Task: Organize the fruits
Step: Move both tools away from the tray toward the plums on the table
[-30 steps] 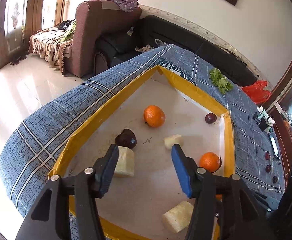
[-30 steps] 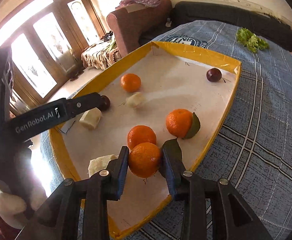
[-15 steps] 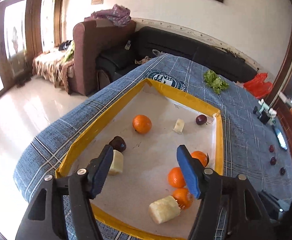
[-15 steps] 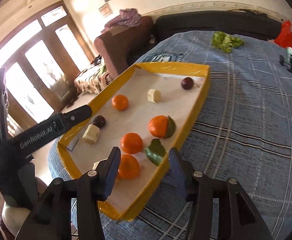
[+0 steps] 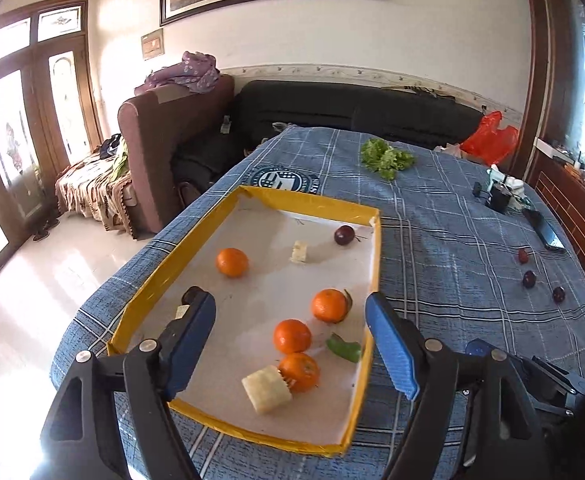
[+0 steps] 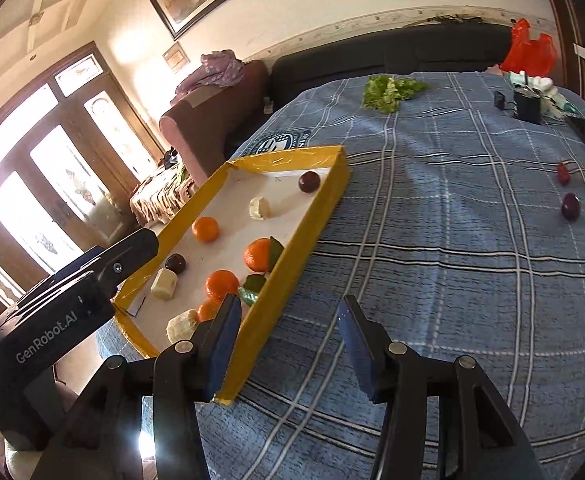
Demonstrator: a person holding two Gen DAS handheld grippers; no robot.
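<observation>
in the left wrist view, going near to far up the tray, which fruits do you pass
pale cut chunk → nearest orange → second orange → leafy orange → far-left orange → small pale chunk → dark plum

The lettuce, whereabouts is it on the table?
In both views the lettuce lies on the blue checked cloth at the table's far end, beyond the yellow tray, near the black sofa.

Tray (image 5: 316, 204) sits on the left side of the table (image 5: 452, 240), with oranges (image 5: 292, 336) bunched at its near end and a plum (image 5: 343, 235) in the far corner. Lettuce (image 5: 386, 157) lies behind it, more plums (image 5: 529, 279) off right.
</observation>
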